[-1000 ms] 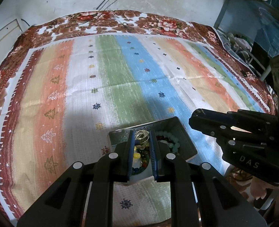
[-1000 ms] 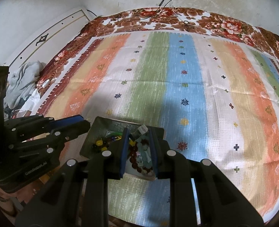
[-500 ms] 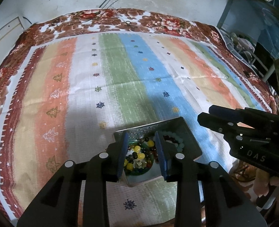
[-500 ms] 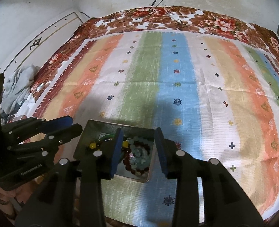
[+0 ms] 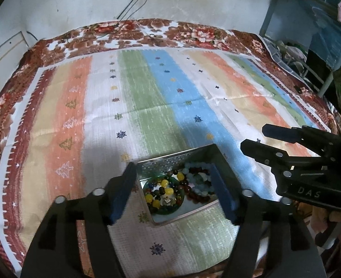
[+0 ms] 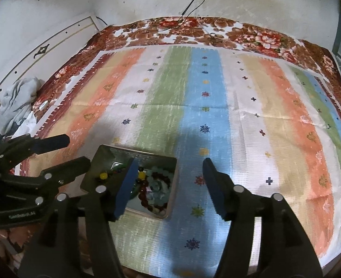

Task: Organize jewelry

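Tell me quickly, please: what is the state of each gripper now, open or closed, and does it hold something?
Left gripper: open, holding nothing, above the metal tin of bead jewelry.
Right gripper: open, holding nothing.

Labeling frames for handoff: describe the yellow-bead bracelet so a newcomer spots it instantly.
Start at the striped cloth; near its front edge sits a shiny metal tin. In the tin's left half lies the yellow-bead bracelet, beside the pale green and dark red strands. Only it has big bright yellow beads.
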`<state>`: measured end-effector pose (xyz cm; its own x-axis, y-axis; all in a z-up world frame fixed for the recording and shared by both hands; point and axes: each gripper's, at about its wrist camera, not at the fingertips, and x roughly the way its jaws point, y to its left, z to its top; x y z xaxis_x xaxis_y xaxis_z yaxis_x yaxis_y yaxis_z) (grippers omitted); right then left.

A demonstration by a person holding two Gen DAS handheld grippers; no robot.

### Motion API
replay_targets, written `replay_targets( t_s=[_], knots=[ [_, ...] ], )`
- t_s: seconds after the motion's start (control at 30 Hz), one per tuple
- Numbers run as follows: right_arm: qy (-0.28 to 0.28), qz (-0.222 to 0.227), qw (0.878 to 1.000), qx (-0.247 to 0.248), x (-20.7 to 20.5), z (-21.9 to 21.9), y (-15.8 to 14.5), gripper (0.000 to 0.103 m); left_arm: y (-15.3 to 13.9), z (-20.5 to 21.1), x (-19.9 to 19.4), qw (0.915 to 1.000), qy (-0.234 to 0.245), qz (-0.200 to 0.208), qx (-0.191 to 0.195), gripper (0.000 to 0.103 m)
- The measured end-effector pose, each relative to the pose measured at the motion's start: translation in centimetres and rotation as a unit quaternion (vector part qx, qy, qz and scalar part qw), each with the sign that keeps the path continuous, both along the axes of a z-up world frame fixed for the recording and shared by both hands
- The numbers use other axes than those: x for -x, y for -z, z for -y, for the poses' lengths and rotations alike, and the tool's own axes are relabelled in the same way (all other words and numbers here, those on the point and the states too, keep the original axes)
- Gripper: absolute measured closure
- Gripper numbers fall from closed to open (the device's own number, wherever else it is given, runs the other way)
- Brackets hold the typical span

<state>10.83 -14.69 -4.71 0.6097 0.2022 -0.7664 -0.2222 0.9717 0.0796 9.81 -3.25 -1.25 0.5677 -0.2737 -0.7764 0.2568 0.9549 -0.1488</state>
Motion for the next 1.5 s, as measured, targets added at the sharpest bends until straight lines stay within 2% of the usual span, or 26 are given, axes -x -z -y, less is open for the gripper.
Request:
replay_targets(
  t_s=[0.37,0.6,0.83,1.07,1.5],
  knots=[
    [0.012,0.035,0.999,-0.004,2.1,0.8,-0.9,0.017,-0.3,-0.1,2.1,0.9994,-0.008,0.033,-0.009,0.009],
    [0.019,0.056,0.998,-0.013,4.0,1.4,-1.1,0.010,-0.1,-0.8,3.6,0.9986,-0.024,0.047,-0.006,0.006],
    [0.019,0.058,0.998,-0.013,5.6,1.7,-0.8,0.008,-0.6,-0.8,5.6,0.9947,-0.022,0.098,-0.020,0.006],
    [0.018,0.076,0.997,-0.009,7.5,2.0,-0.7,0.005,-0.3,-0.8,6.4,0.9944,-0.021,0.102,-0.018,0.006],
    [0.020,0.089,0.996,-0.016,9.2,2.5,-0.6,0.005,-0.8,-0.7,8.0,0.9896,-0.019,0.141,-0.019,0.006]
  ],
)
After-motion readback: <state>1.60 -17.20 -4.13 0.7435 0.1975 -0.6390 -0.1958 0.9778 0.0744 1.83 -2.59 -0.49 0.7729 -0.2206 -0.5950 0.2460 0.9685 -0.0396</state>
